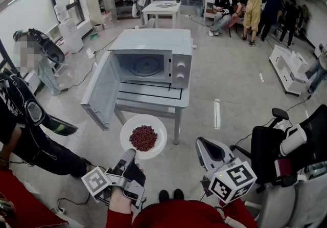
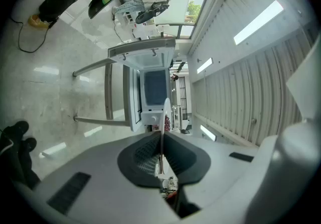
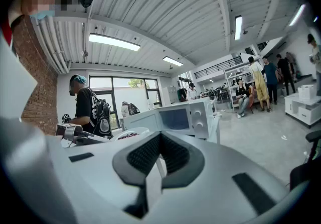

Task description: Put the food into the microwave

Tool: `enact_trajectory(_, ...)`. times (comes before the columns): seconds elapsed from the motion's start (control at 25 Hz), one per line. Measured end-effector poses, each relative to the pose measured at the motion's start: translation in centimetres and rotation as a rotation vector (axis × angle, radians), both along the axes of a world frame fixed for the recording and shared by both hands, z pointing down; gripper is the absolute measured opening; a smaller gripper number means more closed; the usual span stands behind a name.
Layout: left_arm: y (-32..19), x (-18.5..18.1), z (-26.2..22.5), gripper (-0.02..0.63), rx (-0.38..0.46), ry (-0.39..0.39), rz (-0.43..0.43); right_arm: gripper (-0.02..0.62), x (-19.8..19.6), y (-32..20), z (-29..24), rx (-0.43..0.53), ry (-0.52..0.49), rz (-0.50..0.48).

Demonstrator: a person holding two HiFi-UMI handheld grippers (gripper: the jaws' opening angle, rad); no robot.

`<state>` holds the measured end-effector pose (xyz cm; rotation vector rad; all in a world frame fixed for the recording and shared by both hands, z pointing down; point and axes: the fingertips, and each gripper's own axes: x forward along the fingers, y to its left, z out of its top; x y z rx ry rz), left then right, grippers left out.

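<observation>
Round white plate (image 1: 155, 124) of red beans (image 1: 143, 138) held before open white microwave (image 1: 153, 43).
Left hand-held gripper (image 1: 129, 154) pinches plate rim; right hand-held gripper (image 1: 203, 146) pressed together, empty.

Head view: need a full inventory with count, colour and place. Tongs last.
microwave: 1, white, on the small table, door swung open
small table: 1, white, centre of the floor
plate: 1, white, in front of the table, held by its rim
food: 1 pile, dark red, on the plate
far table: 1, white, behind the microwave
shelf unit: 1, white, right side
bystander: 1, black clothes, left edge
people: several, far end of the room
left tongs: 1, white and black, shut on the plate rim
right tongs: 1, white, bottom right, jaws together, empty
</observation>
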<state>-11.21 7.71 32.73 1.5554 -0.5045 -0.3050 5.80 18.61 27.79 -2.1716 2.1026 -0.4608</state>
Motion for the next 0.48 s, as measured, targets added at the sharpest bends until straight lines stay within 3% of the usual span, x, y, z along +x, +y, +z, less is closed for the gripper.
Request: enact_trajectory(0.48,0.06,0.36,0.19,0.020,-0.006,-0.001,0.002,0.012,0.22,-0.05,0.51,-0.014,-0.009,0.000)
